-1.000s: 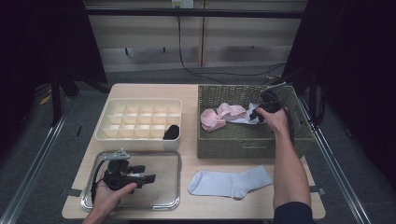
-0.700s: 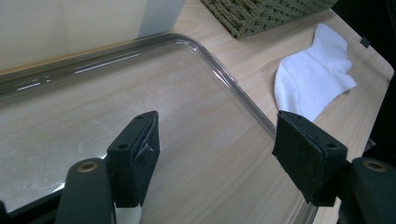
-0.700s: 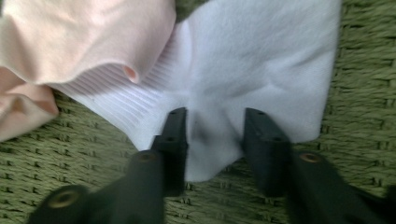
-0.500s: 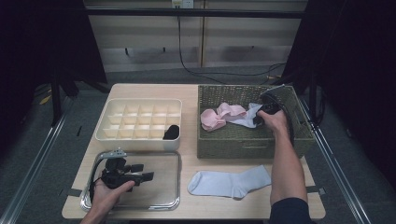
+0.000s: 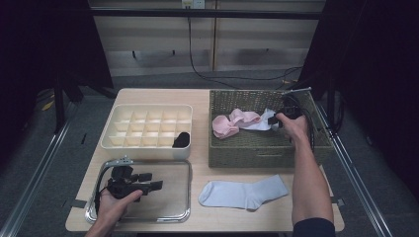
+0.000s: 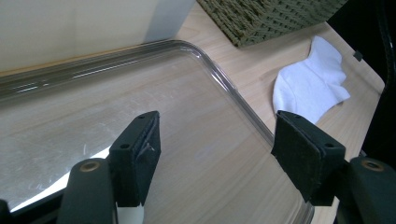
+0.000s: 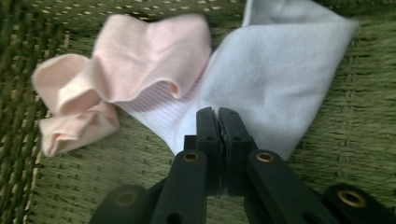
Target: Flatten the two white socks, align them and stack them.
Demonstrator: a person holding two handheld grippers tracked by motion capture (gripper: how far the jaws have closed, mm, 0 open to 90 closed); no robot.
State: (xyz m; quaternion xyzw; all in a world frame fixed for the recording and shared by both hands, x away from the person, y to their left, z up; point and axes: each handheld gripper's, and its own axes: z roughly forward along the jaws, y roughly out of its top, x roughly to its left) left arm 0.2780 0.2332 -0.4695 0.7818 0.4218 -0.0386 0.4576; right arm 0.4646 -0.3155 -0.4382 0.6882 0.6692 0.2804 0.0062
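A lab-like recording bay rather than a home: a small wooden table (image 5: 202, 98) stands alone between dark curtains (image 5: 380, 74), metal floor rails (image 5: 34, 182) run along both sides, and loose cables (image 5: 217, 74) trail before the far pale panelled wall (image 5: 148, 44).

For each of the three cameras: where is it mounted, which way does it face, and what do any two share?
High view: above the table's near side, looking forward and down; both forearms, left gripper, right gripper in the basket.
Left gripper view: between open jaws onto the tray.
Right gripper view: along jaws shut on the pale blue sock, beside a pink sock.
Shared: the white sock shows from above and from the left gripper.
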